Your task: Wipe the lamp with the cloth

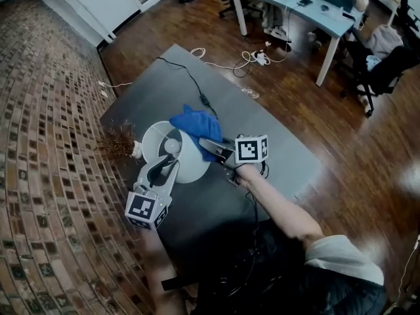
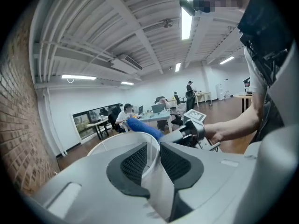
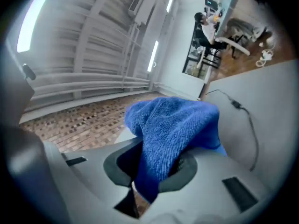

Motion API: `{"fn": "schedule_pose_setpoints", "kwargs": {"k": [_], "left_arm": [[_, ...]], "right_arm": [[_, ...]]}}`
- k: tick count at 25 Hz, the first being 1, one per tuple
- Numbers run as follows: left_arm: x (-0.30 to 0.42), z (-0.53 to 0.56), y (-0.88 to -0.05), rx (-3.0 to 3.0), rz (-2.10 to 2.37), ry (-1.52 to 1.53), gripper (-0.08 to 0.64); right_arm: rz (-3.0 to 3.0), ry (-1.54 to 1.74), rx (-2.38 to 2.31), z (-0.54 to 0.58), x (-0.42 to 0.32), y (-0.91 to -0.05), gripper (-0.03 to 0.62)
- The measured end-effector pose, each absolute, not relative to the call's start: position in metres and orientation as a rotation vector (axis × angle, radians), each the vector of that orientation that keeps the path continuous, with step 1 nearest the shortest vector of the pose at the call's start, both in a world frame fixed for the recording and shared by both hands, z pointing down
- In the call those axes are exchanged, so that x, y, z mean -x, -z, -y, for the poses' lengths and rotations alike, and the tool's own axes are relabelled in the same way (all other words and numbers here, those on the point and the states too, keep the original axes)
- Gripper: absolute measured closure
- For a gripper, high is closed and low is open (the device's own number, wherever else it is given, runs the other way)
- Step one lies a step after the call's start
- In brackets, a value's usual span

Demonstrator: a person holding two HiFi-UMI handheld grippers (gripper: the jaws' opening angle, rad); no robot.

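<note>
The lamp's white shade (image 1: 190, 166) is tipped up on the dark grey table (image 1: 275, 143), with its bulb (image 1: 172, 146) showing inside. My left gripper (image 1: 164, 167) is shut on the shade's near rim; in the left gripper view the thin white rim (image 2: 150, 158) sits pinched between the black pads. The blue cloth (image 1: 195, 125) lies bunched against the shade's far right edge. My right gripper (image 1: 210, 144) is shut on it, and in the right gripper view the cloth (image 3: 175, 125) bulges out from between the jaws. The lamp's base is hidden.
A black power cord (image 1: 195, 86) runs across the table's far half. A brown dried tuft (image 1: 118, 142) sits at the table's left edge beside the brick surface (image 1: 46, 143). A white desk (image 1: 295, 5) with people and chairs stands at the back right.
</note>
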State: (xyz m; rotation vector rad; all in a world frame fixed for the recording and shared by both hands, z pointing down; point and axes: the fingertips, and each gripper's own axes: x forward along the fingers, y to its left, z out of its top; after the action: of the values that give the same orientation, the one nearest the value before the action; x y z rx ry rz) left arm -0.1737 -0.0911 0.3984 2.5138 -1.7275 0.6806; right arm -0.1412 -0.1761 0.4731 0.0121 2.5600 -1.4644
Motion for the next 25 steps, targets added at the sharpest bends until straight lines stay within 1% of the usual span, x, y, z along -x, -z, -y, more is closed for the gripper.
{"fn": "schedule_pose_setpoints", "kwargs": {"k": [4, 6, 8, 10, 12, 14, 17, 21, 23, 25], "left_arm": [[0.174, 0.091, -0.399, -2.508, 1.732, -0.68, 0.471], [0.173, 0.092, -0.399, -2.511, 1.731, -0.675, 0.471], [0.173, 0.092, -0.399, -2.519, 1.73, -0.675, 0.471], [0.174, 0.093, -0.398, -2.522, 1.733, -0.671, 0.471], [0.175, 0.093, -0.397, -2.517, 1.739, -0.643, 0.471], [0.178, 0.092, -0.395, -2.518, 1.738, -0.59, 0.471], [0.178, 0.089, -0.394, -2.521, 1.73, -0.551, 0.471], [0.174, 0.091, -0.395, -2.521, 1.736, -0.558, 0.471], [0.173, 0.091, -0.395, -2.523, 1.735, -0.557, 0.471], [0.171, 0.091, -0.394, -2.531, 1.721, -0.553, 0.471]], "right_arm": [[-2.796, 1.594, 0.326, 0.194, 0.114, -0.58, 0.531], [-2.844, 1.554, 0.365, 0.191, 0.097, -0.581, 0.531], [-2.847, 1.371, 0.251, 0.18, 0.089, -0.526, 0.532], [-2.807, 1.134, 0.073, 0.164, 0.09, -0.445, 0.531], [-2.735, 0.986, -0.103, 0.144, 0.098, -0.381, 0.531], [-2.72, 0.923, -0.191, 0.127, 0.115, -0.363, 0.531], [-2.769, 0.984, -0.15, 0.114, 0.136, -0.421, 0.531], [-2.781, 1.26, 0.055, 0.123, 0.117, -0.537, 0.531], [-3.0, 1.272, 0.236, 0.129, 0.096, -0.595, 0.531], [-3.215, 1.168, 0.387, 0.135, 0.074, -0.62, 0.532]]}}
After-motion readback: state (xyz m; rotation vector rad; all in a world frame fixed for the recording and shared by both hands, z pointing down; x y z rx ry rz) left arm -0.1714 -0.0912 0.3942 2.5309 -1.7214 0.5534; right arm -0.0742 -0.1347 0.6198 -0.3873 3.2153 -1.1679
